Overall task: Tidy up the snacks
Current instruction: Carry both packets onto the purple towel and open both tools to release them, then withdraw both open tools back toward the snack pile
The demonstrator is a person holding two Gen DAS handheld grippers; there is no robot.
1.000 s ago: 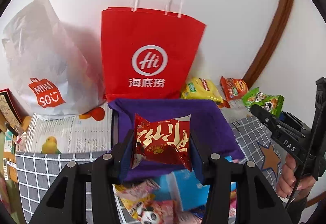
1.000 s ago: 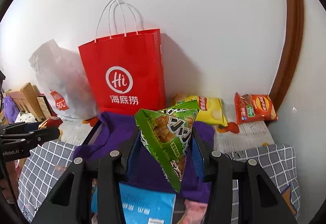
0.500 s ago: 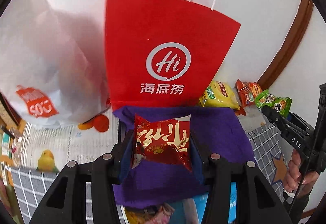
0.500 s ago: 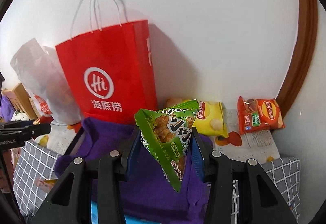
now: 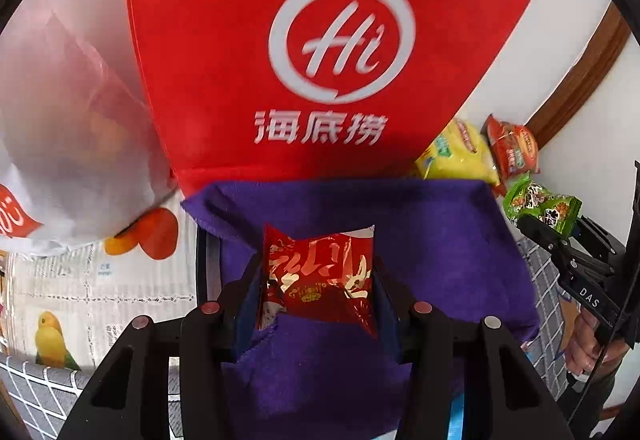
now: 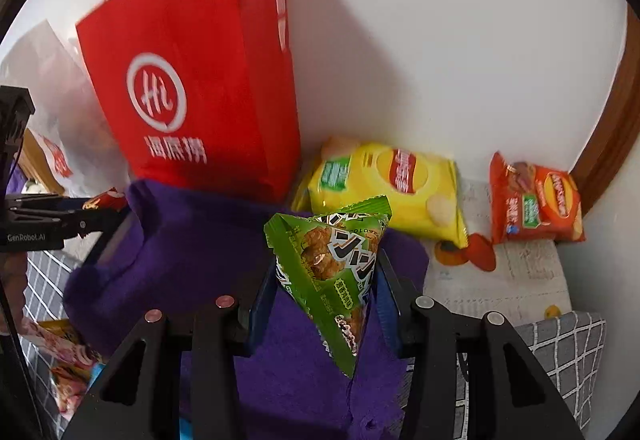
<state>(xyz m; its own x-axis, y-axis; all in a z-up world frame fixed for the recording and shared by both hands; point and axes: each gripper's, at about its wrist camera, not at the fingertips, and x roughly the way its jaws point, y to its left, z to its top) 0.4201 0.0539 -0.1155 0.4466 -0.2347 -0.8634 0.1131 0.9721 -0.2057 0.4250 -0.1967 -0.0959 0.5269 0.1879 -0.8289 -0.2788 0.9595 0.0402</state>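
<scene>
My left gripper [image 5: 316,280] is shut on a red snack packet with gold lettering [image 5: 318,274], held above a purple cloth [image 5: 420,240] close in front of the red paper bag [image 5: 320,52]. My right gripper [image 6: 326,280] is shut on a green triangular snack packet [image 6: 332,268], held over the same purple cloth [image 6: 192,252]. The red paper bag [image 6: 200,88] stands to its upper left. A yellow chip bag [image 6: 388,184] and an orange chip bag [image 6: 536,200] lie by the wall ahead. The right gripper with the green packet [image 5: 540,206] shows at the left wrist view's right edge.
A white plastic bag [image 5: 68,120] stands left of the red bag. Printed paper with fruit and a bird [image 5: 100,280] covers the surface. Checked grey cloth [image 6: 568,352] lies at the near right. Loose snack packets [image 6: 64,356] lie at lower left. A brown wooden frame [image 6: 612,112] runs along the right wall.
Both grippers have moved forward toward the wall with their packets still held. The red bag now fills the left wrist view, and the chip bags loom larger in the right wrist view.
</scene>
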